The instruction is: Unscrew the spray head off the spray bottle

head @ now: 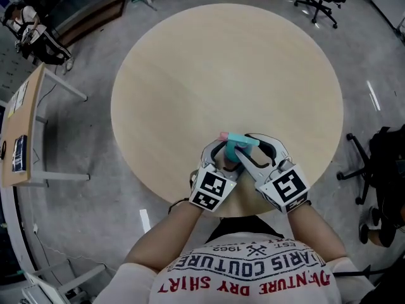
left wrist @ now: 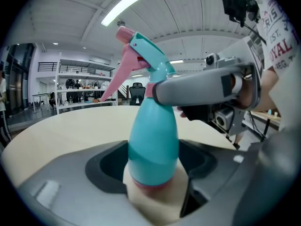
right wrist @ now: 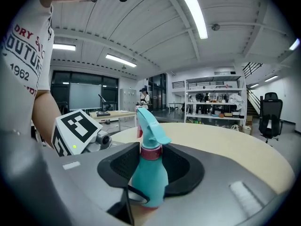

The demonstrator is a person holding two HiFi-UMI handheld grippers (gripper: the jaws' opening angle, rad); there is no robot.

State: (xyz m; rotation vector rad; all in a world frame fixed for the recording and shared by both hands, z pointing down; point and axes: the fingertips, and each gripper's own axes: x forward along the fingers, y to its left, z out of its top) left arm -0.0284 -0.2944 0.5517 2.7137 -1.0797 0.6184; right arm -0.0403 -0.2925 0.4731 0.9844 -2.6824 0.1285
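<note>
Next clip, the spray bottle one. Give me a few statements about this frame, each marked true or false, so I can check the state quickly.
1. The spray bottle stands upright on the round table. True.
2. The spray head lies loose on the table. False: it sits on top of the bottle, above the pink collar.
3. The left gripper grips the bottle by the spray head. False: its jaws clamp the lower body, near the base.
4. The right gripper has its jaws on either side of the pink collar. True.
5. The bottle is at the table's far edge. False: it is at the edge nearest the person.
</note>
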